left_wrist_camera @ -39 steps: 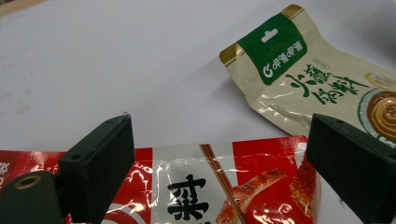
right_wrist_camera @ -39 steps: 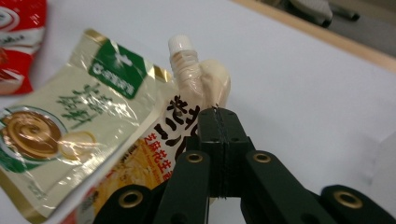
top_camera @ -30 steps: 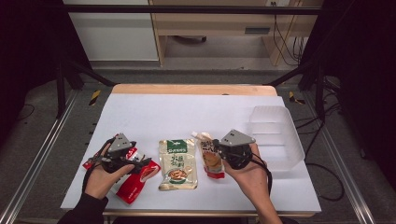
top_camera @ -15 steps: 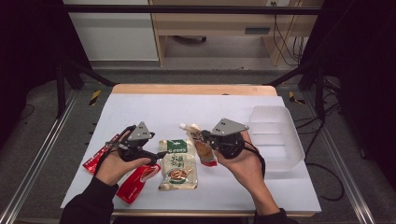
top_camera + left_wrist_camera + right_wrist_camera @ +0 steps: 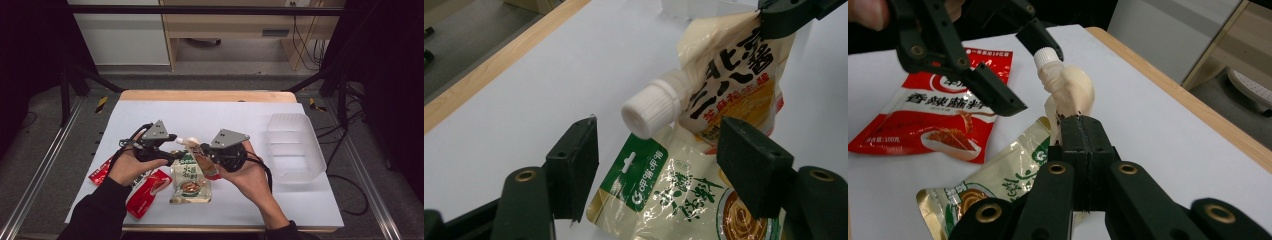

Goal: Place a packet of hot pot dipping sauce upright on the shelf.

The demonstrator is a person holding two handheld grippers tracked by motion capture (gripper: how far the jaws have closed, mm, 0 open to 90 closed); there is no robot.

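Observation:
My right gripper (image 5: 1080, 125) is shut on the top edge of a cream spouted pouch (image 5: 1070, 92) with black lettering and holds it above the table (image 5: 220, 120). The pouch's white screw cap (image 5: 651, 112) points toward my left gripper (image 5: 658, 135). Its jaws stand open on either side of the cap, without touching it, and they have just been closing. In the high view the left gripper (image 5: 175, 145) and the right gripper (image 5: 204, 152) meet over the table's front middle, the pouch (image 5: 202, 160) between them.
Flat under the pouch lies a green and yellow sachet (image 5: 190, 180). Two red sauce packets (image 5: 147, 192) (image 5: 100, 172) lie near the front left edge. A clear plastic tub (image 5: 292, 147) stands at the right. The table's far half is bare white.
The right gripper has lifted the pouch off the table and carried it left. The left gripper has risen from the red packets and moved right to the cap, its jaws narrower.

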